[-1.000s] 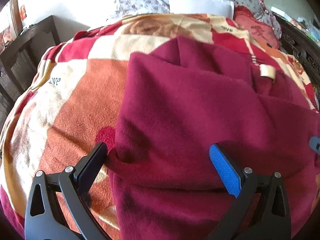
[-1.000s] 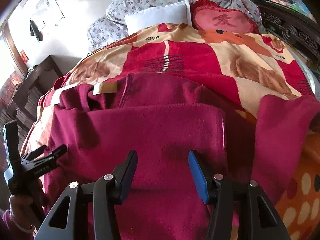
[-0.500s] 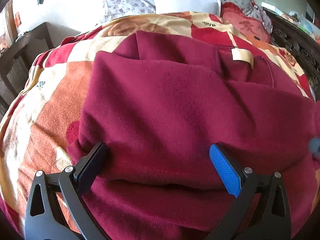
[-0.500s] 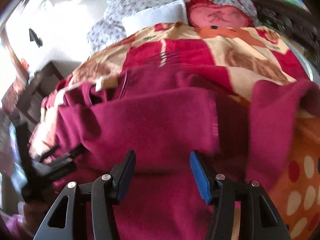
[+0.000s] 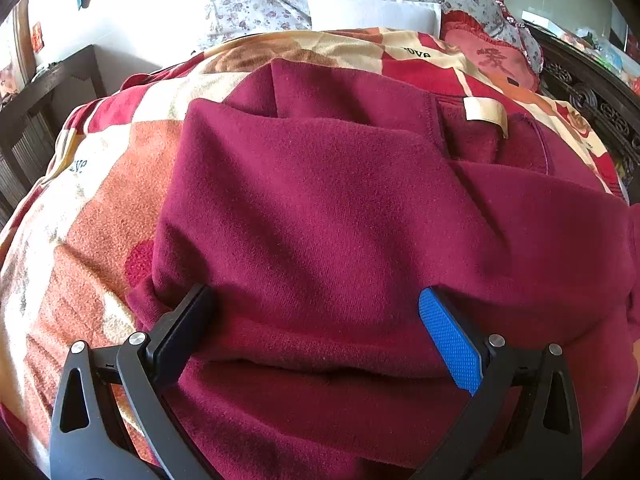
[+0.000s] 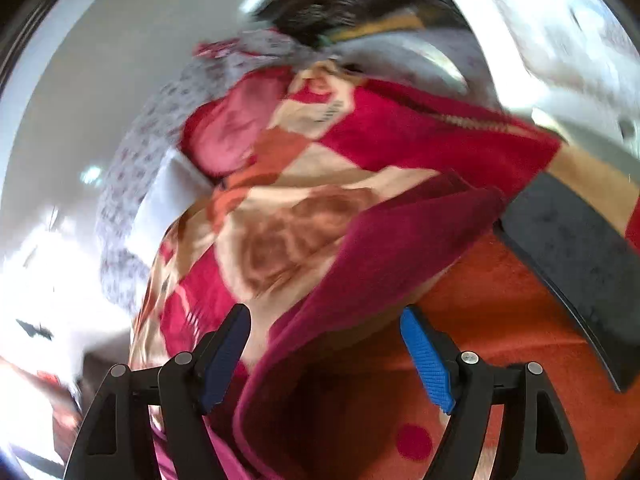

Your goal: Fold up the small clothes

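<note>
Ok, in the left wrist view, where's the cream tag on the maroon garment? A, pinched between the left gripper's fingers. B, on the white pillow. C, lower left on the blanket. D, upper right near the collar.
D: the tag sits at the garment's upper right by the collar seam, far from the left gripper, whose fingers stand wide apart.

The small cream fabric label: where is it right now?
In the left wrist view, the cream fabric label sits upper right, at the maroon fleece garment's neckline, just below the red embroidered cushion.
</note>
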The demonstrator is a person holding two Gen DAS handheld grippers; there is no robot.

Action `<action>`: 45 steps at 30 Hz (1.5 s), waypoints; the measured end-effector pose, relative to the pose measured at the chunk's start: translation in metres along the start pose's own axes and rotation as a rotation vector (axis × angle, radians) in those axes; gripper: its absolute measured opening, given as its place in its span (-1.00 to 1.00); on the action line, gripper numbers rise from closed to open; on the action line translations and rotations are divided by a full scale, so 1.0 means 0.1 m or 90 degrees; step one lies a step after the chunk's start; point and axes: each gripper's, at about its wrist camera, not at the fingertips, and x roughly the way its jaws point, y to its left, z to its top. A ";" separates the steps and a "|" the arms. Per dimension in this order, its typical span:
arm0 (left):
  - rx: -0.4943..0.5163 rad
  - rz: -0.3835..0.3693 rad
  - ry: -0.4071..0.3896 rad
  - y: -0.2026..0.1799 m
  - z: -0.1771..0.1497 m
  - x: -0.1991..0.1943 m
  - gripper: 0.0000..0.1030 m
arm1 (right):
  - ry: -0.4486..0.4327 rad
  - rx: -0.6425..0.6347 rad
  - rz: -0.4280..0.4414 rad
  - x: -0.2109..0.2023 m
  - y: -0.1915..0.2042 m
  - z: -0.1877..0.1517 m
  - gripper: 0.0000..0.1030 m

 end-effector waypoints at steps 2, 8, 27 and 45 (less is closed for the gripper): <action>0.000 0.001 0.000 0.00 0.00 0.00 0.99 | 0.005 0.034 0.016 0.13 -0.10 0.07 0.46; -0.001 -0.002 0.001 0.00 0.00 0.01 0.99 | -0.028 -0.007 0.041 0.18 -0.08 0.21 -0.63; -0.138 -0.035 -0.040 1.14 0.34 -0.55 0.94 | 0.043 -0.634 0.242 -0.30 2.43 -2.27 -0.83; -0.087 -0.134 0.023 0.80 0.36 -0.35 0.94 | 0.214 -0.612 0.174 0.00 1.90 -2.63 -0.17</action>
